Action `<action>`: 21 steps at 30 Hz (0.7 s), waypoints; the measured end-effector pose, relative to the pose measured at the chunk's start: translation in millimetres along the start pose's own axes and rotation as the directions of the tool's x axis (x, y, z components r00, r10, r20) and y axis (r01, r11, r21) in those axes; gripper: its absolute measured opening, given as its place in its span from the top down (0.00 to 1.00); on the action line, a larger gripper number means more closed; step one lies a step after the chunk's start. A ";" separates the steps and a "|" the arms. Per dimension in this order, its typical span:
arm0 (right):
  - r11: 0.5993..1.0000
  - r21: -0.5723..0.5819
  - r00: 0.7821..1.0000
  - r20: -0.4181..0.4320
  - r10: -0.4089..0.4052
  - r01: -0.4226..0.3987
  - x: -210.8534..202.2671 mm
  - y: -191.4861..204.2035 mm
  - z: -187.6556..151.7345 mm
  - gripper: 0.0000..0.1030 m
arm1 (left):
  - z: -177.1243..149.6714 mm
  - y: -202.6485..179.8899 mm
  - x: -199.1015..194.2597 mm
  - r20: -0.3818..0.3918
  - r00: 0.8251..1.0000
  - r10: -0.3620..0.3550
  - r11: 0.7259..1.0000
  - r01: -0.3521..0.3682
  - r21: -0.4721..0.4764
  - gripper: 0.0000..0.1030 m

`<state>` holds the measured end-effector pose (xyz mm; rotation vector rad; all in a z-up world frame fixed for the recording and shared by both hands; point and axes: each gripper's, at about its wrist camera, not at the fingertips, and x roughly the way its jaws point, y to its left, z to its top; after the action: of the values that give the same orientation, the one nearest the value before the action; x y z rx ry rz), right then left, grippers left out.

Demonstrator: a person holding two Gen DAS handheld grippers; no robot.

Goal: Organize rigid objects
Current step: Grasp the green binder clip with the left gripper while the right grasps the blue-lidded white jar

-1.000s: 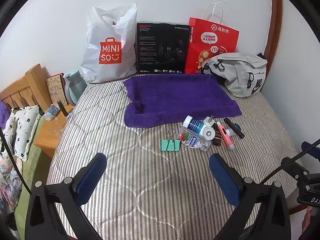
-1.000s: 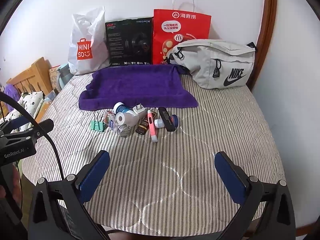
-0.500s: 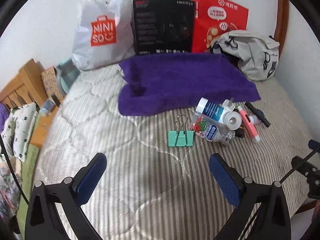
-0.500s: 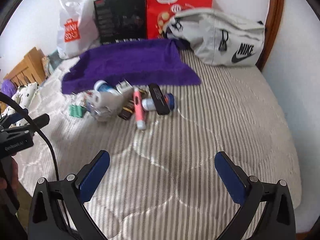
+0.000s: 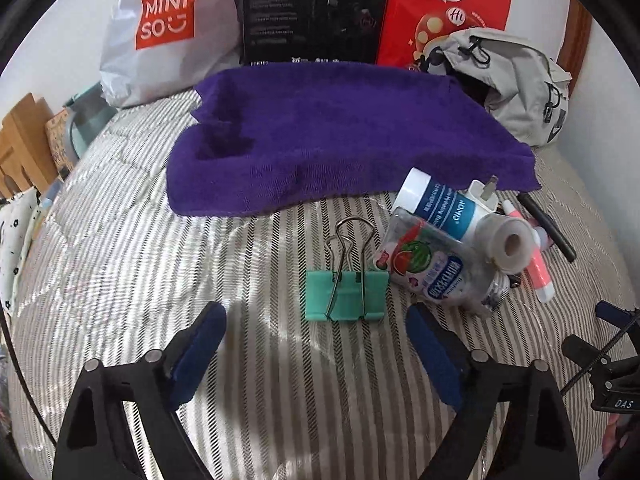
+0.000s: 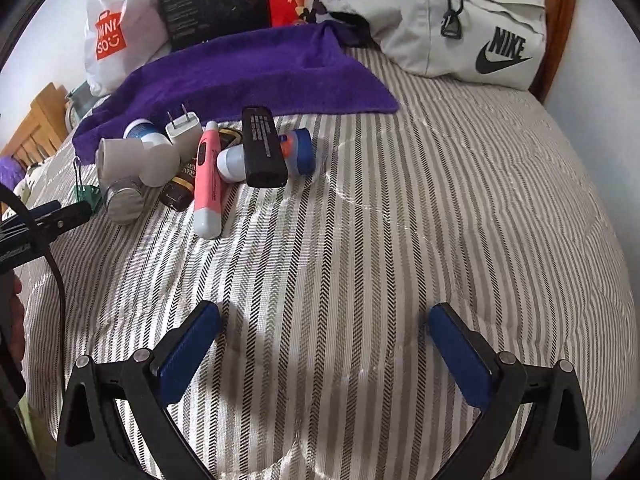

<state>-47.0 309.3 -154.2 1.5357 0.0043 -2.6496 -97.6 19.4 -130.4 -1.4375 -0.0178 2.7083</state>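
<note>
Striped bedspread (image 5: 120, 280), binder clip (image 5: 346, 296) just beyond left jaws

"MINI SO" in white on an orange panel marks the white plastic shopping bag (image 5: 160, 28) far ahead, left of the left gripper. "NIKE" with its swoosh stands in black on the grey fabric waist bag (image 6: 472, 28) far ahead of the right gripper. Other print is unreadable.

purple towel (image 5: 344, 140), mint binder clip (image 5: 346, 296), grey-striped quilt (image 6: 400, 240), pink pen (image 6: 208, 176)
</note>
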 end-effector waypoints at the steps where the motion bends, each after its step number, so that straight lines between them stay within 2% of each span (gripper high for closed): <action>1: 1.000 -0.003 1.000 0.004 0.006 -0.006 0.8 -1.0 1.0 0.00 | -0.1 0.4 1.9 0.000 1.000 -0.003 1.000 0.003 -0.002 0.16; 8: 0.999 -0.034 1.000 0.003 0.016 -0.016 9.6 -4.4 11.1 0.00 | 0.8 -4.3 5.8 0.022 0.999 0.042 0.998 -0.043 0.037 0.24; 12: 0.999 -0.049 1.000 0.001 0.023 -0.023 15.2 -6.9 22.1 0.00 | 3.2 -5.7 6.2 0.035 0.999 0.034 0.998 -0.036 0.049 0.31; 14: 0.998 -0.057 1.000 0.004 0.026 -0.026 14.5 -6.3 28.1 0.05 | 4.2 -6.1 5.8 0.043 0.999 0.027 0.998 -0.030 0.056 0.42; 16: 0.996 -0.050 0.997 0.009 0.073 -0.073 8.2 -7.2 33.7 0.16 | 4.7 -6.1 5.2 0.051 0.999 0.021 0.998 -0.024 0.064 0.51; 18: 0.995 -0.047 0.995 0.023 0.092 -0.091 2.6 -7.1 40.0 0.16 | 5.9 -6.1 5.3 0.054 0.998 0.013 0.997 -0.017 0.070 0.55; 19: 0.995 -0.046 0.995 0.035 0.093 -0.091 0.0 -6.8 42.9 0.16 | 6.3 -5.4 5.3 0.057 0.998 0.012 0.998 -0.016 0.068 0.61; 21: 0.993 -0.064 0.993 0.059 0.104 -0.100 -6.0 -4.1 51.9 0.16 | 6.7 -5.4 5.6 0.059 0.998 0.010 0.997 -0.014 0.070 0.62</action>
<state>-89.2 311.6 -123.3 1.3962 0.0031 -2.5914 -106.0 25.3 -131.0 -1.3435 0.0826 2.7303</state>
